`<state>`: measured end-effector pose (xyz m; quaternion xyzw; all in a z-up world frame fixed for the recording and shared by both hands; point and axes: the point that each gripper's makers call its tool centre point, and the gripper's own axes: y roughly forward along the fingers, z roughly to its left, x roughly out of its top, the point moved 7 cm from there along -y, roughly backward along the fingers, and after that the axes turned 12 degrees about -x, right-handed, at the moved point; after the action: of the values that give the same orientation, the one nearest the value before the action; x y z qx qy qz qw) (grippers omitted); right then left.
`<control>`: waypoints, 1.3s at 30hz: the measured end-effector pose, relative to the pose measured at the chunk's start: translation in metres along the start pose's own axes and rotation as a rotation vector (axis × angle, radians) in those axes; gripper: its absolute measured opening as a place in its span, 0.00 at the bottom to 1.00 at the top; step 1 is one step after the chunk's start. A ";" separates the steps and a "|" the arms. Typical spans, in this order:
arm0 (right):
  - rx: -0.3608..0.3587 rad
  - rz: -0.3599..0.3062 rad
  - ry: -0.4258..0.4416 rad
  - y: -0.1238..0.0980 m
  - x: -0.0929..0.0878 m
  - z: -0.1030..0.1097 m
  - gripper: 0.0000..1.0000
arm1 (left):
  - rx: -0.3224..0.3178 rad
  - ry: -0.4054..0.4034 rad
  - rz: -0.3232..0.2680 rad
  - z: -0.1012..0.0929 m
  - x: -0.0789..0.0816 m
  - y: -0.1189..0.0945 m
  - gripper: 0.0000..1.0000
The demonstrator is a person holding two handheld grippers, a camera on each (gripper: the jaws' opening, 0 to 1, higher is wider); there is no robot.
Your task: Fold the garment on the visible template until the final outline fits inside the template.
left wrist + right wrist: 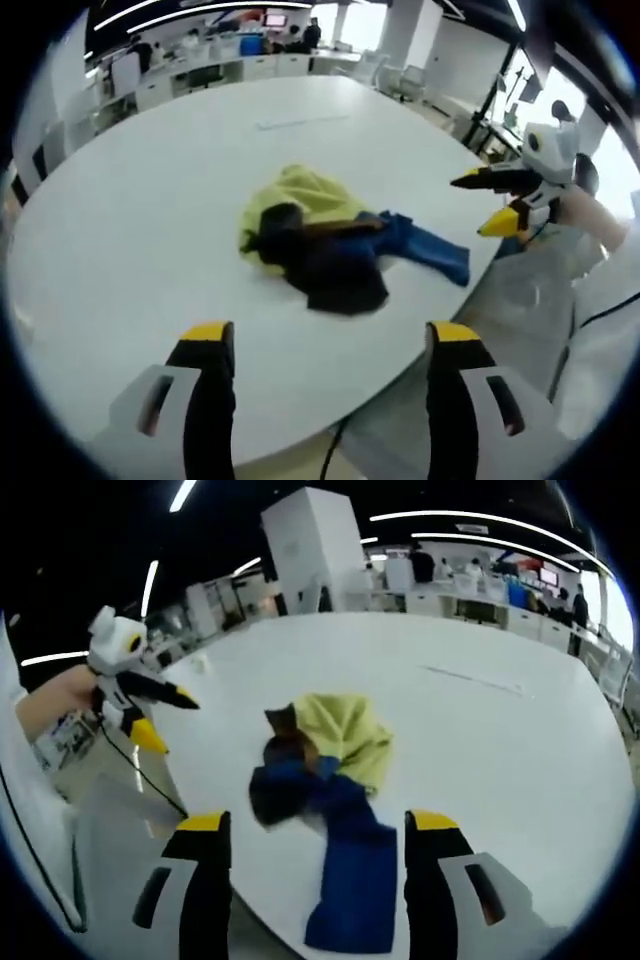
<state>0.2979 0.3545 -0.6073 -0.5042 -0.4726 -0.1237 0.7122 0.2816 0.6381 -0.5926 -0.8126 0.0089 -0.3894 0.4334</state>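
While the garment (335,245) lies crumpled on the table (150,200), we have not started | left gripper (325,345) spread; right gripper (315,830) spread | next: spread it flat

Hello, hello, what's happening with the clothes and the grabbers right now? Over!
Left gripper and right gripper open, holding nothing, above the table edge. Garment crumpled in a yellow, dark and blue heap on the white table, unfolded. Nothing in the way.

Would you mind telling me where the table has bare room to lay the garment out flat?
The round white table is bare on the far side of the crumpled garment pile, out to a faint line. It's crowded only at the near edge, where the blue part reaches the rim between the right gripper jaws.
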 end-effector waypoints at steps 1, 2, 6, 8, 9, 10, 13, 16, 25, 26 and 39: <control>0.001 -0.002 -0.003 0.001 0.000 0.000 0.70 | -0.001 0.004 -0.002 0.000 0.000 0.000 0.75; 0.002 -0.003 -0.007 0.002 0.001 0.001 0.69 | 0.000 0.007 -0.003 0.000 0.001 0.000 0.75; 0.008 -0.001 -0.011 0.007 0.002 0.002 0.68 | 0.007 0.015 0.007 0.002 0.001 0.002 0.74; 0.010 0.001 -0.015 0.010 0.001 0.002 0.67 | 0.006 0.015 0.009 0.002 0.001 0.002 0.74; 0.011 0.002 -0.010 0.011 0.001 0.002 0.67 | 0.004 0.014 0.008 0.003 0.001 0.003 0.73; 0.012 0.003 -0.006 0.012 0.000 0.001 0.67 | 0.004 0.014 0.007 0.003 0.001 0.003 0.73; 0.012 0.007 -0.006 0.015 -0.001 0.000 0.66 | 0.006 0.010 0.004 0.005 0.001 0.004 0.71; 0.015 0.009 -0.005 0.019 -0.001 0.000 0.65 | 0.009 0.001 0.001 0.007 0.000 0.006 0.71; 0.032 0.010 -0.011 0.029 0.002 0.004 0.64 | 0.009 -0.002 -0.008 0.010 0.002 0.010 0.65; 0.036 0.009 -0.013 0.031 0.003 0.005 0.64 | 0.009 -0.002 -0.007 0.011 0.002 0.010 0.65; 0.065 0.004 -0.058 0.045 0.011 0.010 0.62 | 0.031 0.007 -0.011 0.021 0.010 0.021 0.58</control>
<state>0.3278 0.3873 -0.6249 -0.4852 -0.4956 -0.0923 0.7144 0.3084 0.6361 -0.6080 -0.8045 -0.0002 -0.3949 0.4437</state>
